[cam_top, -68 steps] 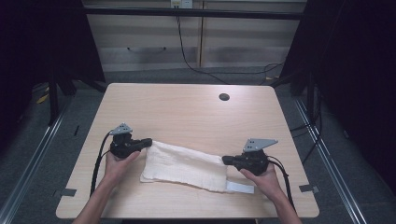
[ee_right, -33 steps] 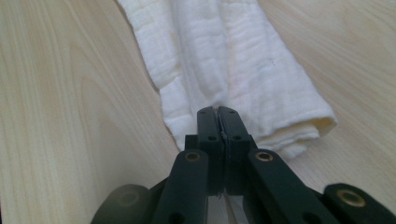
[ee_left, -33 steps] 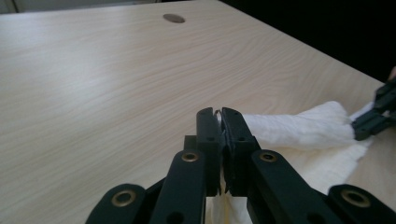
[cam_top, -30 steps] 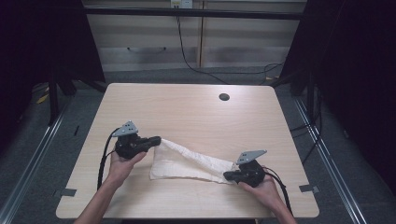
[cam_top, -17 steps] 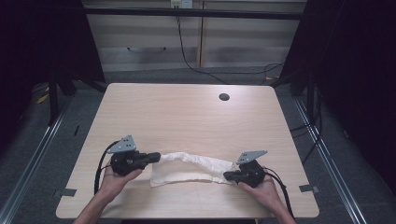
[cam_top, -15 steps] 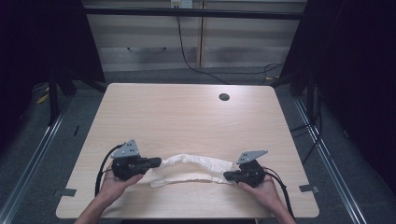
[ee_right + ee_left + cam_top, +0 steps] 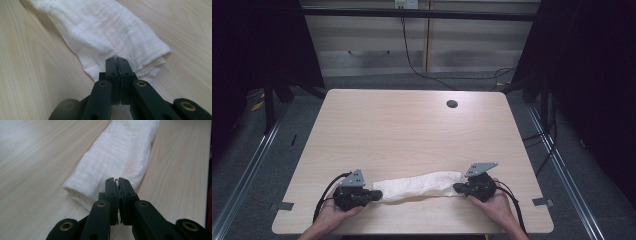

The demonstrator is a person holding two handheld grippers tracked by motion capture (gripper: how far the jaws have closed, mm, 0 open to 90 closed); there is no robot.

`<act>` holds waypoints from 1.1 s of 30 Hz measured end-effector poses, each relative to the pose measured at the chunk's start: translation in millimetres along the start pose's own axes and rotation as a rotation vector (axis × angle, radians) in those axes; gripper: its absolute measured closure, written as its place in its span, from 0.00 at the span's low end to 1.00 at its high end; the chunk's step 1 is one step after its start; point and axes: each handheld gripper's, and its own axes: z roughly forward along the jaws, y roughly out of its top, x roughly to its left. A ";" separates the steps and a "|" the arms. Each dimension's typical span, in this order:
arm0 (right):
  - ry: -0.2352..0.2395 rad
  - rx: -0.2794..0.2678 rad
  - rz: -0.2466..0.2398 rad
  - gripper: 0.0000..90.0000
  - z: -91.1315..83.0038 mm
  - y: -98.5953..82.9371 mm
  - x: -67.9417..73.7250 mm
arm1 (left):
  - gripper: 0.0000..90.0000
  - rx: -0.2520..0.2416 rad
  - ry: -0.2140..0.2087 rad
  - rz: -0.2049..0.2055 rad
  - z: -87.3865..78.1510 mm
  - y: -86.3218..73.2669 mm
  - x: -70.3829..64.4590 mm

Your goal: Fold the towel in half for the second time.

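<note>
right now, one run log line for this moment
work: folding white cloth | left gripper: shut on cloth end | right gripper: shut on other end | table: cloth near front edge

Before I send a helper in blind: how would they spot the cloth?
Start at the wooden table and go to its near edge. Between the left gripper and right gripper lies a white cloth, folded into a long strip, the only soft thing there.

Left black two-jaw gripper [image 7: 117,181]: jaws pressed together over the near edge of the folded white muslin cloth [image 7: 117,157]; the pinched bit is hidden between them. Cloth's far end runs off the top edge in the left gripper view. Same at the right black two-jaw gripper [image 7: 117,60]. In the high view both forearms are cut off at the bottom.
</note>
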 end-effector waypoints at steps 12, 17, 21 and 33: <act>-0.044 -0.025 0.021 0.99 -19.1 -20.8 3.2 | 0.97 -0.019 0.030 0.010 4.7 0.4 3.0; -0.045 -0.030 0.037 0.99 -15.3 -19.3 -1.2 | 0.97 -0.036 0.048 -0.010 10.4 5.4 14.0; -0.055 -0.047 0.062 0.99 -10.1 -14.5 -12.0 | 0.97 -0.052 0.067 -0.006 14.3 8.9 23.3; -0.101 -0.072 0.104 0.99 6.2 3.3 -34.5 | 0.96 -0.087 0.092 -0.063 23.4 18.7 53.4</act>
